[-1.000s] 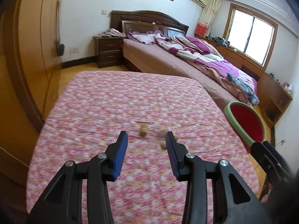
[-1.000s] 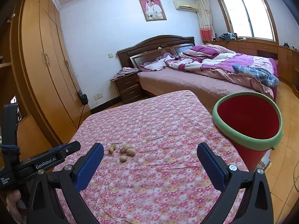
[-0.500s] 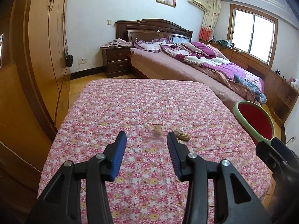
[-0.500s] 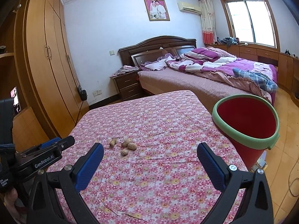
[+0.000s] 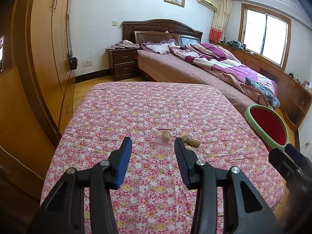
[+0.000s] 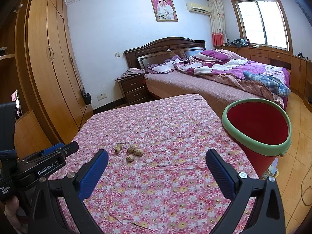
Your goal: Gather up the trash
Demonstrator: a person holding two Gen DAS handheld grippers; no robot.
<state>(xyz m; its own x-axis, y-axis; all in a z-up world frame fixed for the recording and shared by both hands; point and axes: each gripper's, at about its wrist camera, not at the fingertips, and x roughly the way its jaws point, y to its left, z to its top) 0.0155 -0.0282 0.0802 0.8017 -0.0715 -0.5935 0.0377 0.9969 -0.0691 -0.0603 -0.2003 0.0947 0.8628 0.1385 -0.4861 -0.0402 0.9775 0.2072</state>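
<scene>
Both grippers hover empty over a flower-print surface point(image 6: 175, 185): the left gripper point(image 5: 152, 159) partly open, the right gripper point(image 6: 157, 172) spread wide. Over the past second the left view has steadied and sharpened, bringing the peanut shells point(image 6: 129, 152) into clear sight just beyond its tips, a sign a first pick is likely near. The red bin point(image 6: 257, 128) waits at the surface's right edge; an unmade bed point(image 6: 224, 74) lies beyond.

A home bedroom: unmade bed point(image 5: 204, 62), nightstand point(image 5: 122, 62), wooden wardrobe point(image 5: 48, 48), framed portrait point(image 6: 164, 9).
</scene>
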